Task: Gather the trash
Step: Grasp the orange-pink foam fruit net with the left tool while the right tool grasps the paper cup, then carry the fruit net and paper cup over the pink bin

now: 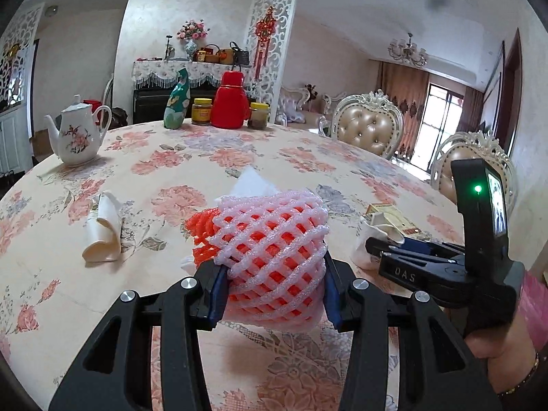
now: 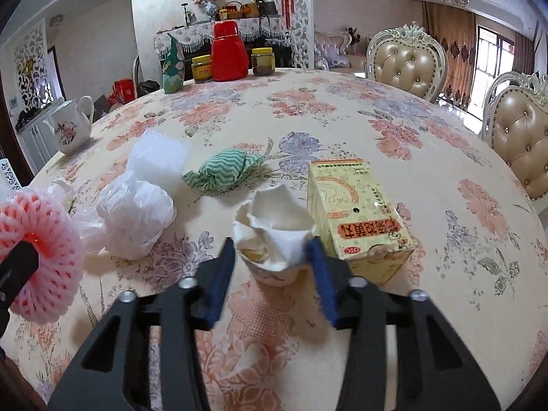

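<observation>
A round table covered in a floral tablecloth (image 2: 342,109) holds scattered trash. The left gripper (image 1: 274,274) is clamped on a bundle of foam fruit netting (image 1: 274,239), white mesh over orange, lifted just above the cloth with both blue pads pressed into its sides. In the right wrist view, the right gripper (image 2: 272,263) has a crushed white paper cup (image 2: 274,236) between its fingers; the right pad touches the cup's side, while the left pad stands just beside it, so the jaws are not clamped on it. A yellow cardboard medicine box (image 2: 356,219) lies just to the right of the cup, touching or nearly touching it. Beyond the cup sit a crumpled green-and-white striped cloth (image 2: 226,171), a wad of white plastic bag (image 2: 137,212) and a white foam sheet (image 2: 157,157). In the left view, another crushed paper cup (image 1: 102,233) lies to the left of the netting. At the far edge stand a red thermos (image 1: 230,101), two yellow-lidded jars and a flowered white teapot (image 1: 77,133).
</observation>
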`<state>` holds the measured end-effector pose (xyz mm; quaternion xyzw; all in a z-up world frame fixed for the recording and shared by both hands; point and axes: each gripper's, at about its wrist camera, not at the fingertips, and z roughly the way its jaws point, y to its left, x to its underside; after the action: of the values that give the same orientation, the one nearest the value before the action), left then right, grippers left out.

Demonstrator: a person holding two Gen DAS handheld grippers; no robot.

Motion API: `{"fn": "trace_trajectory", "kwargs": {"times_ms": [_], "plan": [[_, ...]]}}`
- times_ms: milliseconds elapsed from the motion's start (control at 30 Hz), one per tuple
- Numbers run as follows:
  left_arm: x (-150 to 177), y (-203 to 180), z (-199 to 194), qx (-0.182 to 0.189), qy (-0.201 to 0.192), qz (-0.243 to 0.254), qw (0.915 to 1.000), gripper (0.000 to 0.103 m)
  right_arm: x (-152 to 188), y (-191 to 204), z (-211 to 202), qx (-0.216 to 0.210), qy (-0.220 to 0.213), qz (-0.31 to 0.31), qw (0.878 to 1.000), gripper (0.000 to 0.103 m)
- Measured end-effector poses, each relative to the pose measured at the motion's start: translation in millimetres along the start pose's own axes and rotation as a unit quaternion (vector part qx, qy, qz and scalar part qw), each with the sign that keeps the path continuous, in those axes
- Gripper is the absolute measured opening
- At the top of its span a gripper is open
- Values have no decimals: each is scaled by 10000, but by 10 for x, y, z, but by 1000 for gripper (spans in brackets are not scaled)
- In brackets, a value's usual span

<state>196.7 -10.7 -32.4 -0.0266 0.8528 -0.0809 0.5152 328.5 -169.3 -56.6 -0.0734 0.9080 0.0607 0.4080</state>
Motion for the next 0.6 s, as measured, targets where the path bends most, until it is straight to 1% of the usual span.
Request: {"fn": "trace_trajectory", "kwargs": {"times_ms": [133, 400, 600], "plan": [[2, -4, 14, -13, -12, 23, 10000, 43, 12, -4, -66, -35, -148, -6, 9999, 40], [-3, 55, 64, -114, 25, -61, 9999, 43, 128, 23, -280, -111, -206, -13, 9997, 39], [11, 4, 58, -91, 19, 88, 9999, 43, 264, 60, -524, -128, -289, -19, 9995, 39]]}}
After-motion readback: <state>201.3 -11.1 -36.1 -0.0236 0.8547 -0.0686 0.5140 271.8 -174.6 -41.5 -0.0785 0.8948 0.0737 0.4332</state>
